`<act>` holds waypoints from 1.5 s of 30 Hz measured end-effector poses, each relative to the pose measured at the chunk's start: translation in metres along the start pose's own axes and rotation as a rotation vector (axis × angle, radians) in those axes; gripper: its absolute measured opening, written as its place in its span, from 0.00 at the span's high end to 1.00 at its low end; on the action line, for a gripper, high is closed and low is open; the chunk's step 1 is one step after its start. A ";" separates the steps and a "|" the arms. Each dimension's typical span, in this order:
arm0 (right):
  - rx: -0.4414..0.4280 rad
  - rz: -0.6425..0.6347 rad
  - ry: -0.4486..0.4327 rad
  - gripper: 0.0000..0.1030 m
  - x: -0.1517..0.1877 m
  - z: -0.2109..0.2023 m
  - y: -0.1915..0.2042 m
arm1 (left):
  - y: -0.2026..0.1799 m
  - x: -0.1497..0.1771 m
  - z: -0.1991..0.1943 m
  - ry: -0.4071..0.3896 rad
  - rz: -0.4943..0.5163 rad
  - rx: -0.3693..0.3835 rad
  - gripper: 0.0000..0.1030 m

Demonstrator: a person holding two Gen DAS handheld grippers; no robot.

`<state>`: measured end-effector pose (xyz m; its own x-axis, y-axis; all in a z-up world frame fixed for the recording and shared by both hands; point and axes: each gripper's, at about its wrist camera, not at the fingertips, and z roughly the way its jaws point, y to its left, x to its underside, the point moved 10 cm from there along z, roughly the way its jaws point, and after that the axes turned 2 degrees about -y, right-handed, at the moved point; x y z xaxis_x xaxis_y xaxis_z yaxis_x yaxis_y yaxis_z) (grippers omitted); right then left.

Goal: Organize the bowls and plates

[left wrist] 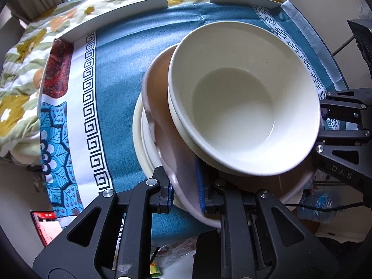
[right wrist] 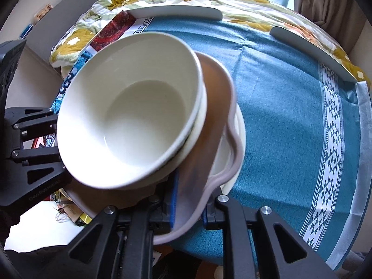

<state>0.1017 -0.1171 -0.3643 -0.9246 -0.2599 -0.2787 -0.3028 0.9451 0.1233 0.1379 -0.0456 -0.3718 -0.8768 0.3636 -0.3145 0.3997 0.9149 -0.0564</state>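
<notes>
Ceramic stack: white bowl (left wrist: 244, 102) nested in a second white bowl (left wrist: 186, 137), both on a brown plate with a wavy pale rim (left wrist: 167, 139), a cream plate (left wrist: 144, 153) beneath, all over the blue cloth (left wrist: 121, 88) of the tray (left wrist: 104, 16).
Left wrist view, grip: left gripper (left wrist: 186, 193) pinched nearly shut on the wavy rim, blue pads either side.
Left wrist view, other side: right gripper (left wrist: 344, 125) just past the bowls.
Right wrist view, grip: right gripper (right wrist: 188, 207) likewise clamped on the wavy rim (right wrist: 209, 186); left gripper (right wrist: 30, 137) at frame left.
Right wrist view, tilt: bowls (right wrist: 130, 107) lean toward the camera.
Step, judged: carrying or settling the stack two-handed.
Doing it well: level both hands, match pace, hold the pinch until the stack rests flat.
Risk: bowls may slide off the tilted plate.
</notes>
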 end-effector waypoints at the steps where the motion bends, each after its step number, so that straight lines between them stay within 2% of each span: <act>1: -0.003 0.008 0.000 0.85 0.000 -0.002 -0.001 | 0.000 0.000 -0.002 0.004 0.004 0.003 0.85; 4: -0.005 0.027 -0.006 0.85 0.000 -0.010 -0.002 | 0.000 0.002 -0.010 0.015 0.018 -0.007 0.83; 13: -0.002 0.096 -0.058 0.84 0.010 -0.054 0.000 | 0.000 0.012 -0.061 -0.031 0.032 -0.006 0.79; 17: 0.004 0.123 -0.154 0.84 0.007 -0.095 0.002 | 0.001 0.004 -0.107 -0.139 -0.007 0.010 0.79; 22: 0.032 0.120 -0.334 0.84 -0.009 -0.163 0.011 | -0.003 -0.015 -0.183 -0.344 -0.079 0.006 0.77; 23: 0.037 0.119 -0.380 0.84 -0.012 -0.182 0.013 | -0.004 -0.018 -0.200 -0.392 -0.100 0.004 0.75; 24: 0.040 0.117 -0.410 0.84 -0.015 -0.196 0.015 | -0.005 -0.020 -0.216 -0.434 -0.118 -0.002 0.63; 25: 0.044 0.112 -0.445 0.81 -0.019 -0.212 0.017 | -0.005 -0.023 -0.235 -0.493 -0.141 -0.018 0.39; 26: 0.057 0.104 -0.491 0.74 -0.021 -0.231 0.018 | -0.004 -0.025 -0.253 -0.549 -0.162 -0.037 0.26; 27: 0.067 0.098 -0.522 0.55 -0.025 -0.243 0.017 | -0.004 -0.026 -0.267 -0.595 -0.177 -0.054 0.08; 28: 0.078 0.092 -0.567 0.29 -0.026 -0.260 0.018 | -0.005 -0.027 -0.283 -0.649 -0.187 -0.069 0.01; 30: 0.097 0.083 -0.636 0.09 -0.028 -0.285 0.018 | -0.008 -0.029 -0.309 -0.734 -0.189 -0.090 0.00; 32: 0.139 0.076 -0.681 0.09 -0.027 -0.303 0.016 | -0.011 -0.029 -0.325 -0.785 -0.192 -0.116 0.00; 37: 0.239 0.112 -0.737 0.08 -0.017 -0.325 0.004 | -0.021 -0.025 -0.338 -0.829 -0.184 -0.167 0.00; 41: 0.257 0.145 -0.772 0.06 -0.010 -0.332 -0.003 | -0.033 -0.020 -0.336 -0.833 -0.154 -0.205 0.00; 42: 0.264 0.149 -0.781 0.01 -0.009 -0.335 -0.005 | -0.035 -0.019 -0.335 -0.836 -0.152 -0.210 0.00; 45: 0.280 0.157 -0.803 0.01 -0.007 -0.340 -0.008 | -0.037 -0.018 -0.331 -0.841 -0.153 -0.228 0.00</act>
<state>0.0316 -0.1902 -0.0400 -0.4758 -0.0029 -0.8795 -0.0195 0.9998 0.0073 0.0506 -0.0283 -0.0503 -0.3937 0.0675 -0.9168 0.1528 0.9882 0.0071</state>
